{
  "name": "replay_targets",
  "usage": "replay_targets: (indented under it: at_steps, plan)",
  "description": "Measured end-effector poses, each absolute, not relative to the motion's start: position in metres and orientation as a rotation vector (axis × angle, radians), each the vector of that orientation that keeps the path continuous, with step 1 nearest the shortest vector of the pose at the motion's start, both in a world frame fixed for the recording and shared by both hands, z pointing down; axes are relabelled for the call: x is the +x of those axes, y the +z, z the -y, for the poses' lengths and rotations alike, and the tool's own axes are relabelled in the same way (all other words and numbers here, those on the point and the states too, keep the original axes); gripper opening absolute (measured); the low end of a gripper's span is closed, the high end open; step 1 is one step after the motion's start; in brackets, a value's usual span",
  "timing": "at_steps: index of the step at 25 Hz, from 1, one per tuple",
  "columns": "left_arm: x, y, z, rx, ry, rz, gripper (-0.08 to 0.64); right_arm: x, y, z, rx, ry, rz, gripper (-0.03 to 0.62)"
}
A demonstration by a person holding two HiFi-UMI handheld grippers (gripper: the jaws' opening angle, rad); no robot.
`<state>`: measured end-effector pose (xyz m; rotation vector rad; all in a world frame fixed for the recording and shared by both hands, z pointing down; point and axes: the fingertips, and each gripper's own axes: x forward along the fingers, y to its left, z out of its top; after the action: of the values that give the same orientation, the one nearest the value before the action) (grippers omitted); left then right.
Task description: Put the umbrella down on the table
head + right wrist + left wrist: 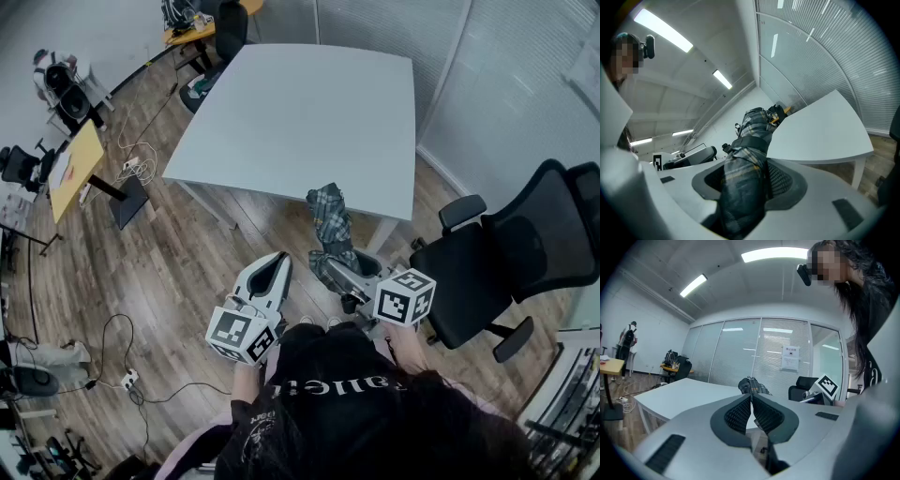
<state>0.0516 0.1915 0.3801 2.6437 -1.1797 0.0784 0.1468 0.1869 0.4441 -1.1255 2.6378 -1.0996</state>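
Note:
A folded plaid umbrella (332,232) sticks up and forward from my right gripper (349,274), just short of the near edge of the white table (300,112). In the right gripper view the umbrella (746,164) fills the space between the pads (780,180), which are shut on it; a black strap wraps its middle. My left gripper (274,272) hangs beside it to the left, over the floor, with nothing in it. In the left gripper view its pads (740,416) meet, and the umbrella (752,386) shows beyond them.
A black office chair (511,258) stands close on the right. A wooden floor with cables (122,375) lies to the left, with a yellow desk (75,169) and more chairs farther left. A glass wall with blinds (506,84) runs behind the table.

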Motion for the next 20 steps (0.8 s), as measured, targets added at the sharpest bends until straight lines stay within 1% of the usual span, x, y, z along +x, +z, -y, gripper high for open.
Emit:
replay_targets:
  at_steps: [20]
  plan:
    - [0.053, 0.394, -0.197, 2.606, 0.081, 1.257, 0.031, 0.153, 0.462, -0.178, -1.052, -1.155, -2.673, 0.222]
